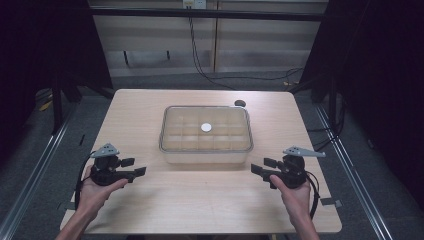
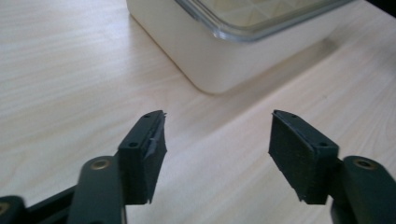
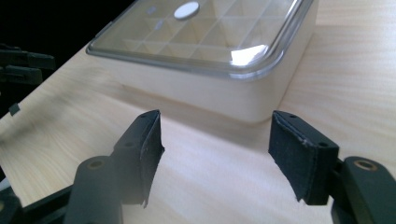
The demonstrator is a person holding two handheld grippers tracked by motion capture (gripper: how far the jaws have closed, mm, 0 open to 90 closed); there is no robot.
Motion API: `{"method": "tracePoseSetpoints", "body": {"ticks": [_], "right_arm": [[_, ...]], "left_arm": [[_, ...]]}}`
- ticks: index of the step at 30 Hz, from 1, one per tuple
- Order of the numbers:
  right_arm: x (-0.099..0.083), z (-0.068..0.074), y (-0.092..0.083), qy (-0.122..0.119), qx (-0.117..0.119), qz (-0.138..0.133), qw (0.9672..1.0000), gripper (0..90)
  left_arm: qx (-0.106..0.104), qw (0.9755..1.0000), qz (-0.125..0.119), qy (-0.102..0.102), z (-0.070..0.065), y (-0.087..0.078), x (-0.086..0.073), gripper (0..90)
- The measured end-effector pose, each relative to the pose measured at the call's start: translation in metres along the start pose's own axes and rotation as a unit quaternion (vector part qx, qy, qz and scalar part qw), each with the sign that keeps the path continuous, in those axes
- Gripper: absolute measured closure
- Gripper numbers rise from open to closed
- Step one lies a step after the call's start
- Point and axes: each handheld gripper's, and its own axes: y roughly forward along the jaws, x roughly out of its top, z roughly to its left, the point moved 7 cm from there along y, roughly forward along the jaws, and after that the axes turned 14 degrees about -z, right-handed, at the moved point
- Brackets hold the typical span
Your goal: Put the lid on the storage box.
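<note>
A cream rectangular box [image 1: 205,156] with a clear lid stands in the middle of the wooden table [image 1: 210,205]. Through the lid I see a grid of compartments, and a small white disc [image 1: 206,127] sits at the lid's centre. My left gripper [image 1: 136,167] is held low at the box's front left, its jaws open and empty, pointing right towards the box. My right gripper [image 1: 261,165] mirrors it at the front right, open and empty. In the left gripper view the gripper [image 2: 217,140] faces a box corner [image 2: 219,51]. In the right gripper view the gripper [image 3: 215,140] faces the box wall [image 3: 210,95] and the disc [image 3: 187,10].
A dark round hole [image 1: 240,103] marks the table behind the box. Bare wood lies between both grippers and the box. Black curtains flank the table, and a cable [image 1: 200,60] runs across the floor behind it.
</note>
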Motion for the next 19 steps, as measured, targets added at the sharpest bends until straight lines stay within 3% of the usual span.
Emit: {"method": "tracePoseSetpoints", "body": {"ticks": [3, 6, 7, 9, 11, 14, 15, 19], "right_arm": [[-0.011, 0.003, -0.011, 0.004, -0.002, 0.000, 1.0000, 34.5], [-0.016, 0.002, -0.016, 0.010, -0.006, -0.002, 0.9999, 34.4], [-0.021, 0.002, -0.022, 0.013, -0.007, -0.002, 0.9999, 34.3], [-0.027, 0.002, -0.028, 0.017, -0.008, -0.003, 0.9998, 34.1], [-0.033, 0.002, -0.035, 0.025, -0.013, -0.006, 0.9996, 33.4], [-0.039, 0.002, -0.040, 0.024, -0.014, -0.009, 0.9996, 33.3], [-0.042, 0.000, -0.044, 0.027, -0.018, -0.012, 0.9994, 33.0], [-0.046, -0.004, -0.045, 0.029, -0.022, -0.010, 0.9993, 32.3]], "left_arm": [[0.007, 0.9999, 0.006, 0.012, -0.004, -0.006, -0.010, 37.4], [0.005, 1.0000, 0.004, 0.005, -0.008, -0.008, -0.014, 36.8], [0.003, 0.9998, 0.012, 0.015, -0.012, -0.009, -0.021, 37.4], [-0.013, 0.9998, 0.010, 0.009, -0.019, -0.011, -0.026, 36.6], [-0.012, 0.9997, 0.012, 0.017, -0.023, -0.014, -0.033, 40.7], [-0.017, 0.9997, 0.015, 0.008, -0.025, -0.014, -0.040, 39.2], [-0.015, 0.9995, 0.023, 0.018, -0.026, -0.015, -0.046, 40.0], [-0.015, 0.9996, 0.020, 0.016, -0.026, -0.016, -0.049, 36.7]]}}
